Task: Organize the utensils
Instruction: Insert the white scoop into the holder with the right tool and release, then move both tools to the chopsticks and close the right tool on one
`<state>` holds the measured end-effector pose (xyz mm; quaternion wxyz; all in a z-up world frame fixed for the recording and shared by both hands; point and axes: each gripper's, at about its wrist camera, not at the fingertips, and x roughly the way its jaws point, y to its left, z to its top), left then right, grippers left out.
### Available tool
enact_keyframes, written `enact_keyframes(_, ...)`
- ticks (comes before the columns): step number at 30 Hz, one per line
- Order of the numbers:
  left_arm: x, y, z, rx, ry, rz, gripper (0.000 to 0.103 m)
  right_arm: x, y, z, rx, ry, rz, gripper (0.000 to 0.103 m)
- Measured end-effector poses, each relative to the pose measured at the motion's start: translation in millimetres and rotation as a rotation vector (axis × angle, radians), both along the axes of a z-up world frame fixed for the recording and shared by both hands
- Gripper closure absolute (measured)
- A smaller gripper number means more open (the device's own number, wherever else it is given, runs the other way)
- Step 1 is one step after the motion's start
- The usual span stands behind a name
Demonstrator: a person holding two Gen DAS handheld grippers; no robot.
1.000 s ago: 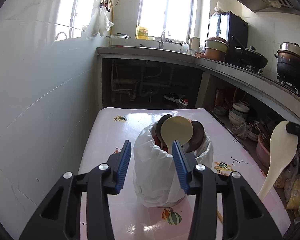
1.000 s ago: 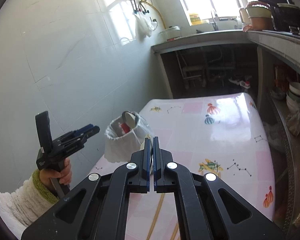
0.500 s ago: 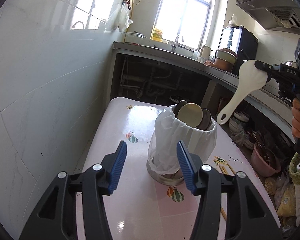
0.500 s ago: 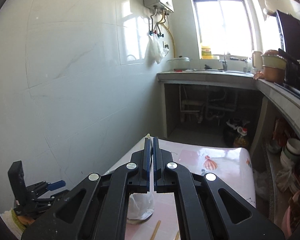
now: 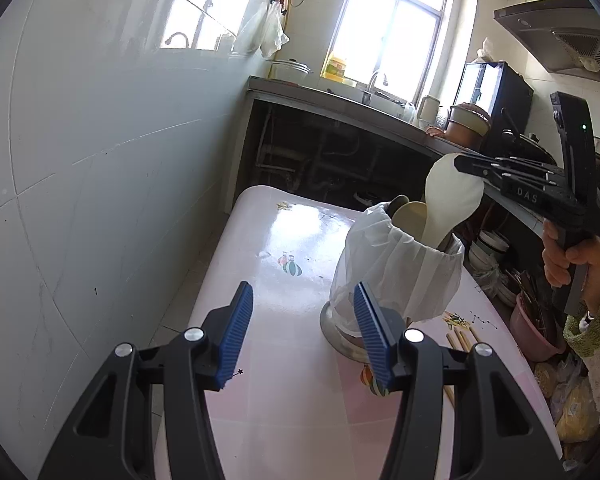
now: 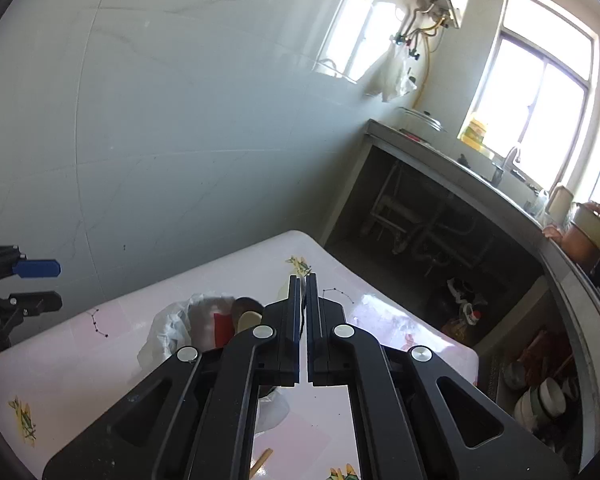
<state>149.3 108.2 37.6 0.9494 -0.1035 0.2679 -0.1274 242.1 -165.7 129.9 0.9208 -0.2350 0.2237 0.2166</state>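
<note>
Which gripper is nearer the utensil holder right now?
Right. The right gripper holds the rice paddle above the utensil holder; the left gripper hangs open beside it.

left gripper (image 5: 300, 330): jaws wide apart, holding nothing
right gripper (image 6: 303, 280): jaws pinched nearly together
right hand (image 5: 572, 260): wrapped round handle

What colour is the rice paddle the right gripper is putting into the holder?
Creamy off-white, plain. The rice paddle shows best in the left wrist view.

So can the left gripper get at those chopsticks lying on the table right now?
Probably not directly. The left gripper is open and free, but the bag-lined utensil holder stands between it and the chopsticks, so it would have to swing around first.
</note>
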Motion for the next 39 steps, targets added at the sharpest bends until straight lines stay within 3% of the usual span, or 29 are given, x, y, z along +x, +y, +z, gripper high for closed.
enact_keyframes(7,1,1,-2,-0.007,0.009,-0.007,0.052,1,24,-33,-0.103,0.069,0.071,0.102)
enact_keyframes(12,1,-1,-4,-0.008,0.02,-0.013,0.049,4,27,-38,-0.085,0.117,0.083,0.101)
enact_keyframes(14,0,-3,-5,-0.004,0.025,-0.02,0.048,5,25,-32,-0.04,0.132,0.086,0.098)
enact_keyframes(16,-1,-7,-6,-0.001,0.033,-0.03,0.046,1,16,-21,0.038,0.148,0.091,0.082)
enact_keyframes(19,-4,-13,-8,0.005,0.043,-0.046,0.043,-5,-4,1,0.185,0.156,0.087,0.068)
enact_keyframes(25,-10,-33,-10,0.025,0.053,-0.109,0.038,-41,-81,16,0.452,0.207,-0.04,0.059)
enact_keyframes(29,-11,-56,-15,0.044,0.067,-0.18,0.037,-61,-132,-10,0.521,0.288,-0.22,0.059)
enact_keyframes(34,-11,-98,-28,0.08,0.1,-0.286,0.036,-88,-175,-76,0.554,0.455,-0.432,0.059)
enact_keyframes(39,-7,-144,-44,0.107,0.152,-0.364,0.036,-103,-195,-132,0.557,0.56,-0.561,0.063)
